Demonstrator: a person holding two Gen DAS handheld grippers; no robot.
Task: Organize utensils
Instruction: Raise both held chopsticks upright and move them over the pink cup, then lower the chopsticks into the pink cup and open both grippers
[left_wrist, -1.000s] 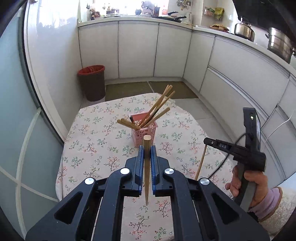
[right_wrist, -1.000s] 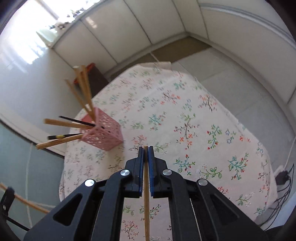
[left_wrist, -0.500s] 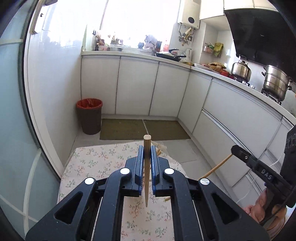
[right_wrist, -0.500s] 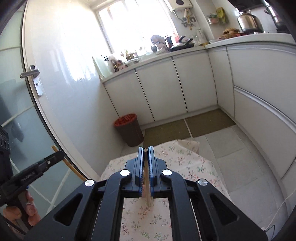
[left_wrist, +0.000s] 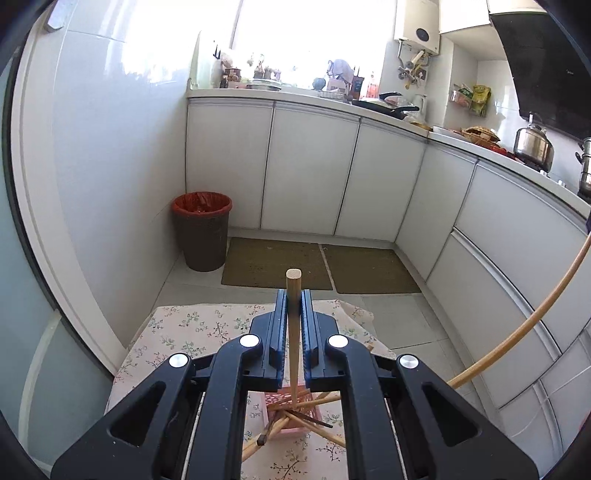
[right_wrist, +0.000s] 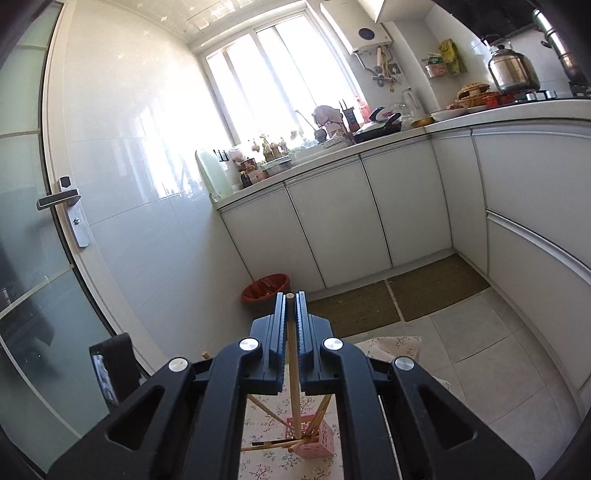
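My left gripper (left_wrist: 294, 295) is shut on a wooden chopstick (left_wrist: 293, 325) held upright; its lower end points down into the pink basket (left_wrist: 284, 413), which holds several chopsticks. My right gripper (right_wrist: 290, 297) is shut on another wooden chopstick (right_wrist: 293, 369), whose lower end reaches the pink basket (right_wrist: 314, 439) below. The right-held chopstick also shows in the left wrist view (left_wrist: 532, 317) as a long curved stick at the right. Both grippers hang above the basket on the floral tablecloth (left_wrist: 192, 328).
White kitchen cabinets (left_wrist: 310, 170) curve round the back and right. A red-lined bin (left_wrist: 203, 229) stands on the floor at the left, with brown mats (left_wrist: 277, 262) beside it. A glass door (right_wrist: 33, 258) is at the left. The other gripper's body (right_wrist: 110, 365) shows low left.
Both grippers have tilted upright and moved over the basket, so each chopstick's lower end now points into it. Both stay shut on their chopsticks.
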